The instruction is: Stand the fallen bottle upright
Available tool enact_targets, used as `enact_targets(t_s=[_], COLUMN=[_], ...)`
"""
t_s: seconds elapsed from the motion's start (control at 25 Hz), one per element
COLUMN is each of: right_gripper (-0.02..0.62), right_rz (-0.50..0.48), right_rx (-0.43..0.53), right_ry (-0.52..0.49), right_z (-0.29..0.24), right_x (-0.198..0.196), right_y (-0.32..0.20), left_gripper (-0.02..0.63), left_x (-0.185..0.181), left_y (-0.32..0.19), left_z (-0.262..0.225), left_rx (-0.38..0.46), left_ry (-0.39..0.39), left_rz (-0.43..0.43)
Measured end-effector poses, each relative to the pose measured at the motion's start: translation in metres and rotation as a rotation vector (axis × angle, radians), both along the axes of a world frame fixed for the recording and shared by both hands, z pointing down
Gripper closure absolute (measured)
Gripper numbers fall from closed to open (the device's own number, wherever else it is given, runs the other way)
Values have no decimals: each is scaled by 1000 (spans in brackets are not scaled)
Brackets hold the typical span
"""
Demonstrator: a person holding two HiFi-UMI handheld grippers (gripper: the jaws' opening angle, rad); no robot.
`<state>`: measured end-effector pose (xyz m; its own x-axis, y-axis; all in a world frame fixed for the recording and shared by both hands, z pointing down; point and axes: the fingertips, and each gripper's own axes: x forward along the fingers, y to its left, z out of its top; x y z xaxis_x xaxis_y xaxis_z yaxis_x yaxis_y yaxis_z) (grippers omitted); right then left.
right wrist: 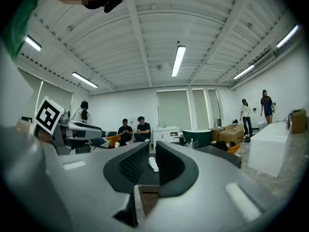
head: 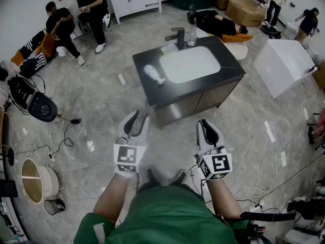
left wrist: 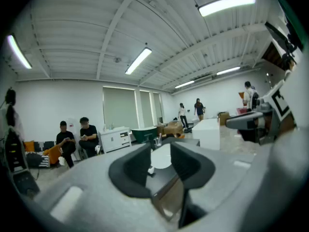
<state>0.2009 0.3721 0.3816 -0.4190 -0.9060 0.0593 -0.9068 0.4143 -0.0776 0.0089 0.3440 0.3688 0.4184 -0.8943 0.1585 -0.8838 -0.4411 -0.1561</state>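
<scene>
Two grippers are raised side by side at the approach step, neither yet near its target. The left gripper [head: 138, 117] has its dark, curved jaws spread wide with nothing between them. The right gripper [head: 208, 123] is likewise released, its ribbed pads standing a little closer together and bare. Each has a pale, smooth plastic body and a cube with black-and-white square markers at the rear.

Straight ahead of both, framed in the gap of each pair of jaws, lies the bottle [head: 153, 74]. It is well apart from the tips, white and slim, rounded at the body and narrowing to a cap, and it lies on its side. It rests on a dark, matte countertop [head: 147, 60], towards the edge nearer the left gripper. Just beyond it, on the right gripper's side, sits a glossy white oval basin [head: 189, 64]. Farther out stand a blocky dark faucet [head: 177, 37] and a clear glass [head: 191, 36].

The next move, as I judge it, calls for closing the distance and bringing one gripper in across the bottle's body. It would then clamp the bottle lightly and tip it onto its base clear of the basin. The smooth round body may roll or slip under the pads.
</scene>
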Motion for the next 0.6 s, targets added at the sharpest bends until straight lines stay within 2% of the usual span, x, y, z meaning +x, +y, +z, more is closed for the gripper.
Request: enact_targets(t_s=[0.2, 0.6], right_gripper=[554, 554], right_rz=[17, 80], right_rx=[-9, 27], right_ry=[8, -9], right_z=[5, -28], right_x=[-40, -84], right_y=[-6, -10], left_gripper=[483, 486], left_x=[-49, -118], left_y=[-7, -9], left_z=[-1, -29], left_rx=[8, 70], left_ry=[12, 54], left_rz=[-9, -11])
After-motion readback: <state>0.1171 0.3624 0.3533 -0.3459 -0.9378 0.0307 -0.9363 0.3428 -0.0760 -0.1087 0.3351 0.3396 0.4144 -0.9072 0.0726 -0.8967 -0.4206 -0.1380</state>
